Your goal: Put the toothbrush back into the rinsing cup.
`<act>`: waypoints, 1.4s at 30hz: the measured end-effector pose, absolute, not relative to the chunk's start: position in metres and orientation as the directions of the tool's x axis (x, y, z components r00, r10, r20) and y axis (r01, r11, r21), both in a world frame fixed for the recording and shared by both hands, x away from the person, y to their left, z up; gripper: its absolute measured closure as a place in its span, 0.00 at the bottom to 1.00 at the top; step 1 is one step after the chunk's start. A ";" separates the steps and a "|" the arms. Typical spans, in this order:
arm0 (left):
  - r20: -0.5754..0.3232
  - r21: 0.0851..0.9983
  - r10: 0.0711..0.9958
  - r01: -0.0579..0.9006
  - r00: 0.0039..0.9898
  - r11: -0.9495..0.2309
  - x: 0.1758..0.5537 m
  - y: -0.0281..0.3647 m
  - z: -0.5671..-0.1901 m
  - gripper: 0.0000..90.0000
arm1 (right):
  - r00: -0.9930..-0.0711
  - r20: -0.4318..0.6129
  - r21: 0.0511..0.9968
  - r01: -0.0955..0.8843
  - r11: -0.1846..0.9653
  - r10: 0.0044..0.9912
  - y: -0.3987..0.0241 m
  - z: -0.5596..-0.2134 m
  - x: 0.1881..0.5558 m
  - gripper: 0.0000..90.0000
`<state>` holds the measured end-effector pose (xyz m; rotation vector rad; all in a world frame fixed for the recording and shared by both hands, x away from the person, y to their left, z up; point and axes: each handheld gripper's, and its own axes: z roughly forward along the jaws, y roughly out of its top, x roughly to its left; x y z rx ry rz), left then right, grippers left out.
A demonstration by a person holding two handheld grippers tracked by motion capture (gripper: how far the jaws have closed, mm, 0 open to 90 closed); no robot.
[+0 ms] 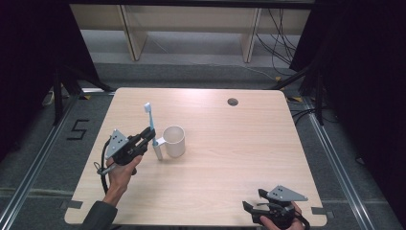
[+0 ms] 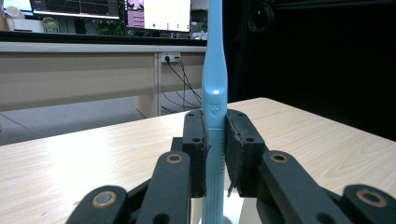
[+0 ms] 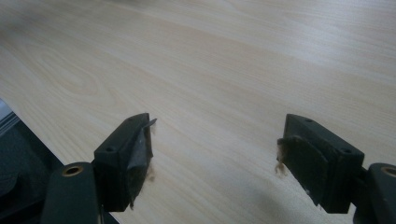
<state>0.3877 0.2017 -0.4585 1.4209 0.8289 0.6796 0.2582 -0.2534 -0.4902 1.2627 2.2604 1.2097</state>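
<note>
A light blue toothbrush (image 1: 151, 125) stands upright, bristle head at the top, with my left gripper (image 1: 150, 138) shut on its handle. In the left gripper view the toothbrush (image 2: 215, 84) rises between the two black pads, which press on both of its sides. Just right of it stands a white mug (image 1: 174, 141) whose handle points toward the brush. My right gripper (image 1: 253, 201) rests low at the table's front right edge, open. The right gripper view has its jaws wide apart over bare wood, with nothing between the right gripper's (image 3: 215, 144) fingertips.
The light wooden table (image 1: 230, 158) has a round cable hole (image 1: 232, 101) at the back right. Beyond the table are pale shelving legs and loose cables (image 1: 280, 38) on the floor. Dark curtains flank both sides.
</note>
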 end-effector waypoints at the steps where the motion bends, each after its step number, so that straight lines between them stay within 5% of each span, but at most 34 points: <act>1: -0.091 0.995 0.819 0.079 0.567 0.056 0.388 0.202 -0.461 0.87 | -0.581 0.152 0.779 0.569 0.265 0.800 -0.254 -0.490 0.258 0.29; 42: -0.068 0.995 0.819 0.103 0.570 0.011 0.384 0.196 -0.492 0.86 | -0.569 0.176 0.774 0.585 0.244 0.803 -0.252 -0.489 0.256 0.29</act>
